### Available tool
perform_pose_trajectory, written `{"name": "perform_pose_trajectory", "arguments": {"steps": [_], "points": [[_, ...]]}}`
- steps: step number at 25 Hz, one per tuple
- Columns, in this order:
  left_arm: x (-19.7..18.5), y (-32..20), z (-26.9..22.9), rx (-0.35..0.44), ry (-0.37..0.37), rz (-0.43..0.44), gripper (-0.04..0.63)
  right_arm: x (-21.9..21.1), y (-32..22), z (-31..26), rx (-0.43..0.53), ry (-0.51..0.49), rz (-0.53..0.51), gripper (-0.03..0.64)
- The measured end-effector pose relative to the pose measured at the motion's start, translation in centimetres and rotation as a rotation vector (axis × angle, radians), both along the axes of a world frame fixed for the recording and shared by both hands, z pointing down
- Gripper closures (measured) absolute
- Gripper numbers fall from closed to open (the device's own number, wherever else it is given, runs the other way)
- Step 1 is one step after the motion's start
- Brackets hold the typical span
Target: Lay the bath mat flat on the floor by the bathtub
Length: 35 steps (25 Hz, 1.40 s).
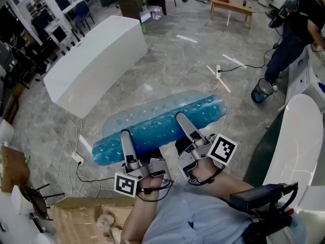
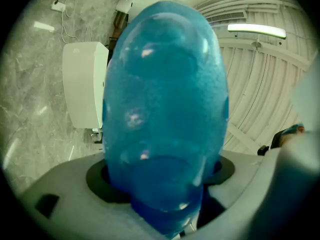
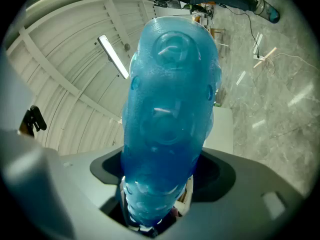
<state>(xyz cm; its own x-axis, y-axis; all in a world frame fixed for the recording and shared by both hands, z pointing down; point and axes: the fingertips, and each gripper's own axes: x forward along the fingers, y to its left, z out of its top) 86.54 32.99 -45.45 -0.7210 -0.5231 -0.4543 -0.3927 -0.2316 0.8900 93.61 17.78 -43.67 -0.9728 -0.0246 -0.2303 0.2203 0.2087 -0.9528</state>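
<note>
The grey marbled floor (image 1: 172, 60) fills most of my head view, with a long white bathtub (image 1: 94, 65) standing on it at the upper left. The curved rim of a second white tub (image 1: 299, 136) shows at the right edge. Between the two, close in front of me, is the translucent blue bath mat (image 1: 157, 121). It is up off the floor, stretched sideways, its right end slightly farther from me than its left. It is not lying flat; I have it by its near long edge.

My left gripper (image 1: 126, 136) is clamped on the mat toward its left end, and my right gripper (image 1: 182, 118) is clamped on it toward the right end, the two well apart. In each gripper view the bubbled blue sheet comes straight out from between the jaws and covers the middle of the picture, so both grips are on the mat itself.

A person (image 1: 297, 29) stands at the upper right beside a small bin (image 1: 262, 90). A low wooden bench (image 1: 232, 6) sits at the far end, a cardboard box (image 1: 86, 220) lies at the lower left, and a white power strip (image 1: 77, 158) with trailing cables is near it
</note>
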Motion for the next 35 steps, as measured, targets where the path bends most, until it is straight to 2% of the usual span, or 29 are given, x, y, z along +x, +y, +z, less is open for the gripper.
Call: {"name": "perform_pose_trajectory", "arguments": {"steps": [20,27,31,35], "points": [[-0.5,-0.3,0.9,-0.022,0.015,0.004,0.229,-0.4,0.0,0.8,-0.006,0.02,-0.002,0.241],[-0.3,-0.2,1.1,-0.002,0.011,-0.012,0.241,-0.3,-0.1,0.3,0.034,-0.001,-0.012,0.25],[-0.2,-2.0,1.1,-0.011,0.011,-0.039,0.239,-0.6,-2.1,0.6,0.019,0.007,-0.039,0.253],[-2.2,-5.6,1.6,-0.025,0.032,-0.077,0.241,-3.2,-5.9,1.0,0.015,0.018,-0.077,0.255]]}}
